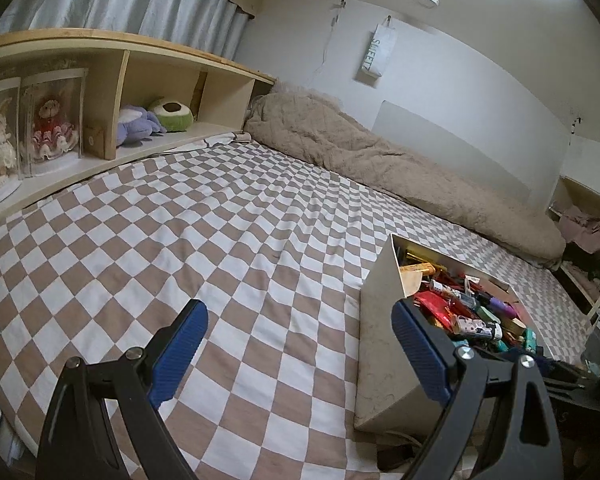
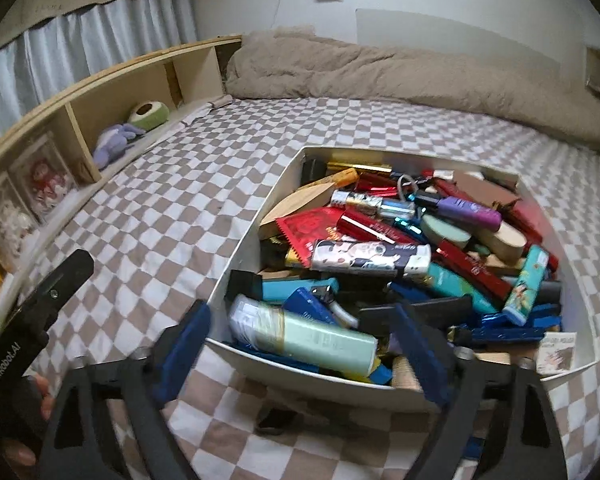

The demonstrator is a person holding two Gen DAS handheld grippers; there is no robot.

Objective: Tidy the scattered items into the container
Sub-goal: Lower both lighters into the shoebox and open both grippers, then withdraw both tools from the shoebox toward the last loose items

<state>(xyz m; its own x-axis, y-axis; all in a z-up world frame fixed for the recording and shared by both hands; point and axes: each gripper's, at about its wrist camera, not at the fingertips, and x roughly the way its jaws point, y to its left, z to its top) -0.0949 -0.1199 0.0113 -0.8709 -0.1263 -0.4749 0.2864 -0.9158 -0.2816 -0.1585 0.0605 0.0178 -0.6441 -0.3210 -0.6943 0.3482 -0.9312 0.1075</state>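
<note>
White rectangular cardboard box (image 2: pixel 256 236) on brown-and-white checked bedsheet (image 1: pixel 220 240), heaped to the rim: pale green tube (image 2: pixel 320 340) at near edge, purple lighter (image 2: pixel 468 208), red foil packets; nothing loose visible on sheet, so nearly done. Left gripper (image 1: pixel 300 344) apart, empty; right gripper (image 2: pixel 304 344) apart over the box, gripping nothing

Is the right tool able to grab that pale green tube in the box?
Probably yes. The right tool hangs open right above the near end of the box, and the pale green tube lies on top of the pile between its fingers, uncovered.
</note>
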